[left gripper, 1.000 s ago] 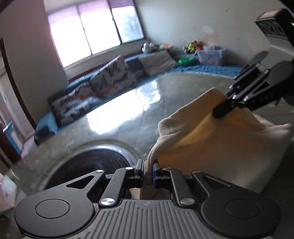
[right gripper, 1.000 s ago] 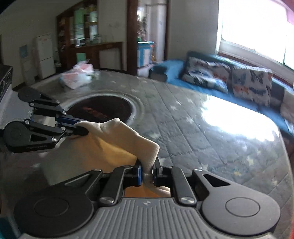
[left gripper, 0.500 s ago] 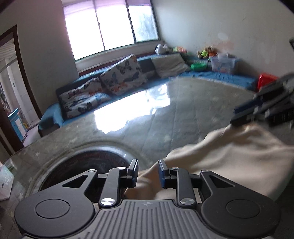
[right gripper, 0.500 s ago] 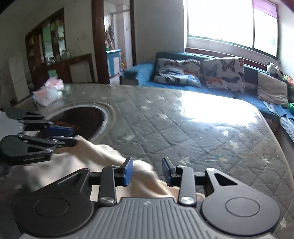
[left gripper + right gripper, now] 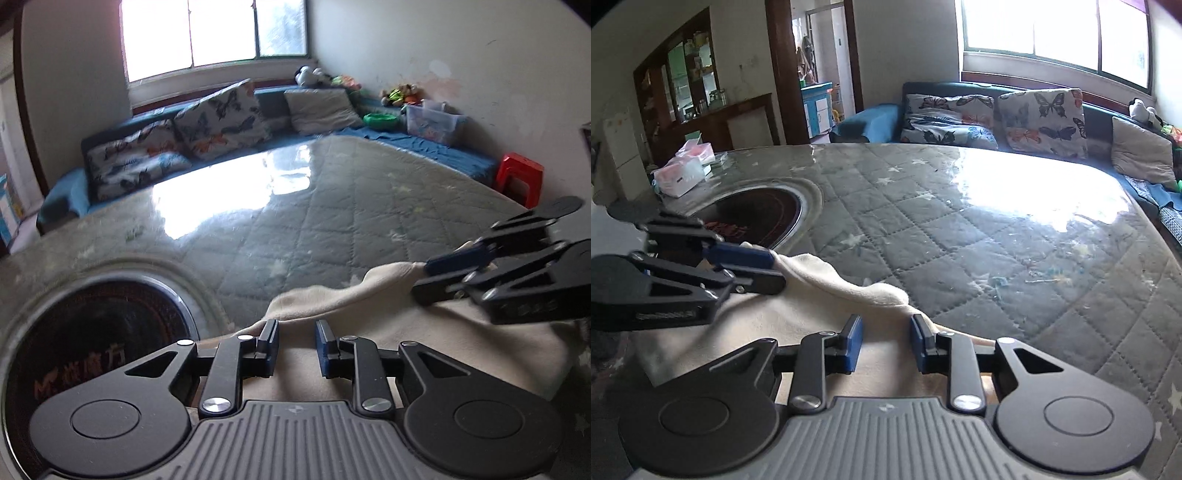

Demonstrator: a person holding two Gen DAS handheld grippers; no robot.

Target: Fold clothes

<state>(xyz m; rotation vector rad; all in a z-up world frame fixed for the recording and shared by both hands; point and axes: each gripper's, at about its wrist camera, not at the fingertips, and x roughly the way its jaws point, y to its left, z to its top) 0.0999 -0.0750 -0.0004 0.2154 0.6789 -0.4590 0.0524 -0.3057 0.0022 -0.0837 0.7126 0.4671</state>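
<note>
At the near left of the tabletop [image 5: 369, 206], a round dark inset plate [image 5: 92, 332] with reddish lettering was set into the quilted, star-printed cover under a glossy sheet. Just right of it, a cream garment [image 5: 406, 332] was laid along the near edge, its far edge rumpled into a low ridge.

The left gripper [image 5: 295, 345] was held low over the garment's left part. Its blue-padded fingers [image 5: 269, 343] were spread apart, with cloth seen in the gap but nothing clamped between them.

In the right wrist view, the same garment [image 5: 820, 295] was seen stretching from the left gripper [image 5: 775, 269] at the left edge to the right gripper [image 5: 884, 343] at the near centre. The right gripper's fingers [image 5: 851, 343] were likewise parted, with the cloth lying beneath and between them and not pinched. In the left wrist view the right gripper [image 5: 424, 277] was seen at the far right of the garment, its fingertips touching or just above the cloth's raised edge; which could not be told.

Behind the tabletop, butterfly-print cushions [image 5: 221, 118] were propped on a blue sofa [image 5: 864, 122] under the window [image 5: 214, 33].
</note>
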